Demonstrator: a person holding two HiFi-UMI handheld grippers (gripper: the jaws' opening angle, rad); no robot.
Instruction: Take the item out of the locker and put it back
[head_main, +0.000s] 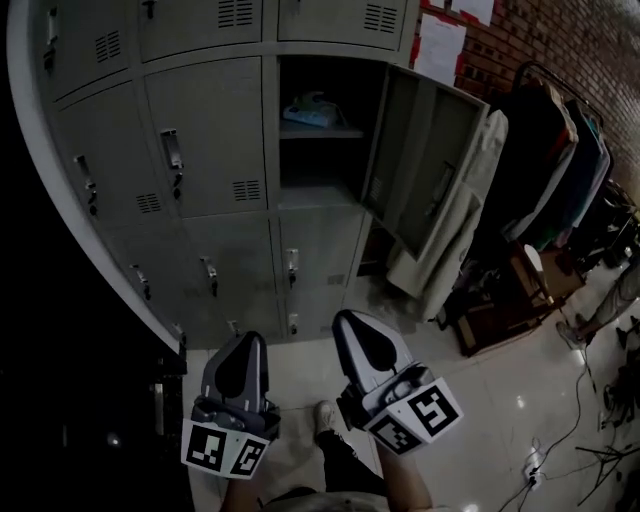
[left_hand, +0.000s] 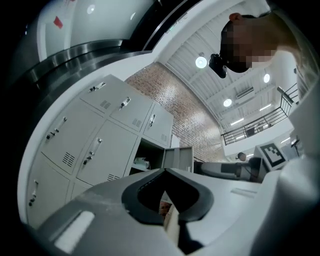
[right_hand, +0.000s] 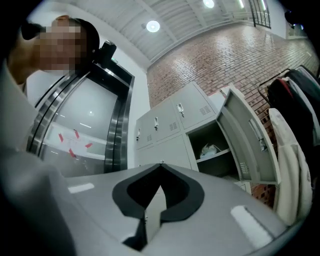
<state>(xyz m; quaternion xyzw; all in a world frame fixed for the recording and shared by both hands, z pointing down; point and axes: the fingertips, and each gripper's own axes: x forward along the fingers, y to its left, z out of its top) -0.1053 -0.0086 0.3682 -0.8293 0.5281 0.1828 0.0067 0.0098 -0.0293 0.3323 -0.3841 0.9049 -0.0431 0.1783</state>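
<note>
- Left gripper (head_main: 250, 342) and right gripper (head_main: 346, 320): both low in the head view, side by side. They are pressed together at the tips, with nothing pinched in either one.
- Left gripper view (left_hand: 165, 170) and right gripper view (right_hand: 161, 164) both show the tips meeting, with the locker bank beyond them.
- The person's shoe (head_main: 325, 415) is on the glossy floor (head_main: 500, 400), between and below the grippers.
- Grey lockers (head_main: 200, 140): closed doors fill the left side and the row under the open compartment.
- The open door (head_main: 420, 160) is swung out to the right of its compartment, off the line from the grippers to the item.
- Item (head_main: 312, 110): a pale, crumpled lump on the upper shelf (head_main: 320, 131) of the open locker, well apart from both grippers.
- Its long axis runs roughly along the shelf, side to side. It is too small to tell which end points where.
- A white coat (head_main: 455, 235) hangs just right of the door.
- A clothes rack (head_main: 555, 150) stands further right, and a brick wall (head_main: 570, 40) is behind it.
</note>
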